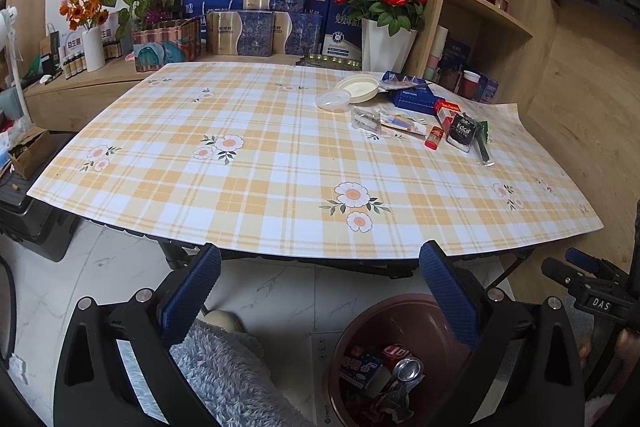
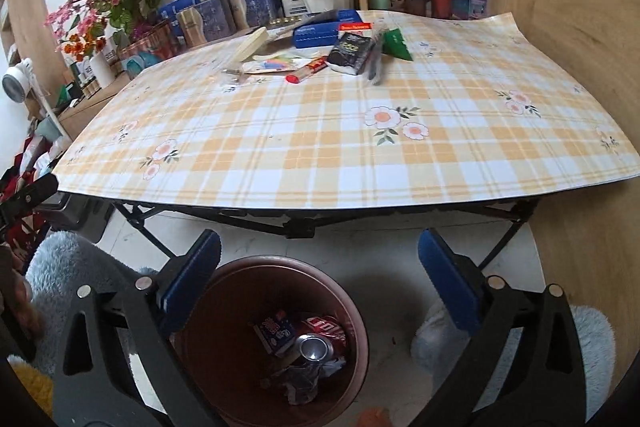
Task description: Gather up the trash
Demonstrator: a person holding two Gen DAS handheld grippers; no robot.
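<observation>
the brown bin (image 1: pixel 360 327) is cut off by the left wrist view's bottom edge and partly hidden behind a gripper finger. print on the trash pile (image 2: pixel 320 43) is too small and blurred to read.

left gripper (image 1: pixel 320 291): jaws wide, empty | right gripper (image 2: pixel 320 283): jaws wide, empty, angled downward

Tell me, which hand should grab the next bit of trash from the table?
Probably the right gripper: it is open and empty above the bin, and the trash pile lies toward the table's right side. The left gripper is also open.
</observation>
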